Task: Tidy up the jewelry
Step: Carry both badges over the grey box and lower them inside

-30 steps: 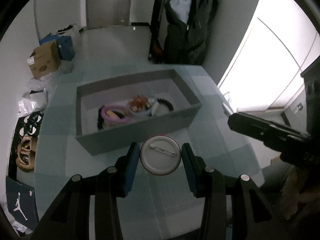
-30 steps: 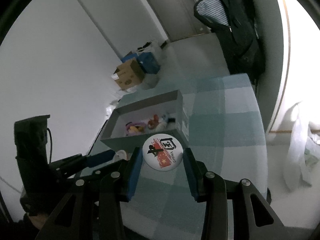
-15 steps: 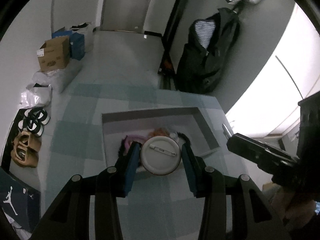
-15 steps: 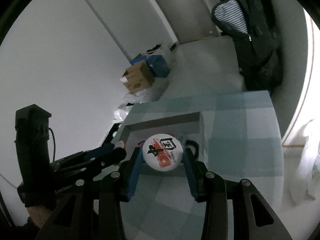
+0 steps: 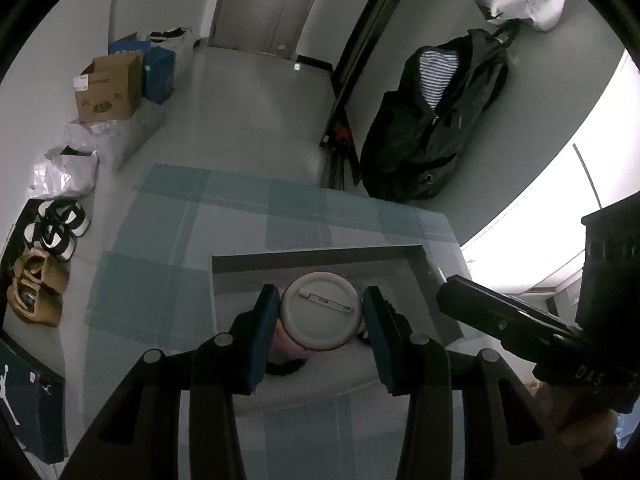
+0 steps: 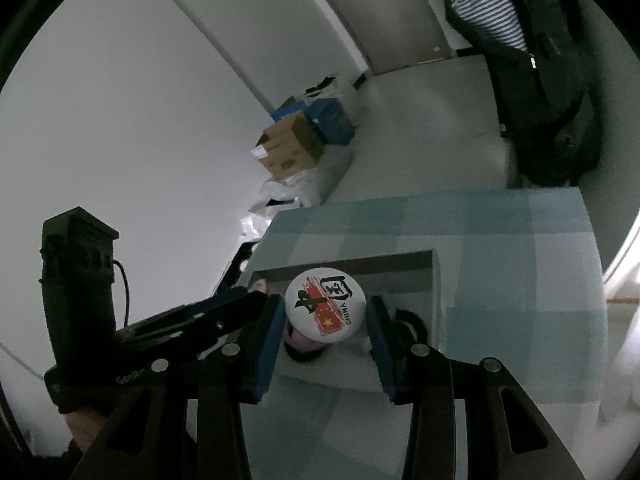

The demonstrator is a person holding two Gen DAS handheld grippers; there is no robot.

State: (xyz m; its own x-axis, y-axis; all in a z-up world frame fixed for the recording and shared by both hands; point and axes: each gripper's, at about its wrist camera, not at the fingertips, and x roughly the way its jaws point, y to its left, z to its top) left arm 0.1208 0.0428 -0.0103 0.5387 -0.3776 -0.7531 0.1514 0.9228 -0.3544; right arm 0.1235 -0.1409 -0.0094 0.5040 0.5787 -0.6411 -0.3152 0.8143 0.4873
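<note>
My left gripper is shut on a round white pin badge, its back with the pin clasp facing the camera. It hangs over the inside of the grey box. My right gripper is shut on a white badge printed with black characters, red and "CHINA", also over the grey box. Pink and black hair ties lie in the box below the badges, mostly hidden. The right gripper also shows in the left wrist view.
The box sits on a teal checked tablecloth. Beyond the table are a cardboard box, blue boxes, white bags, shoes on the floor at left, and a black backpack at right.
Both grippers moved forward with their badges, from in front of the grey box to over its inside. Both grips are unchanged.
</note>
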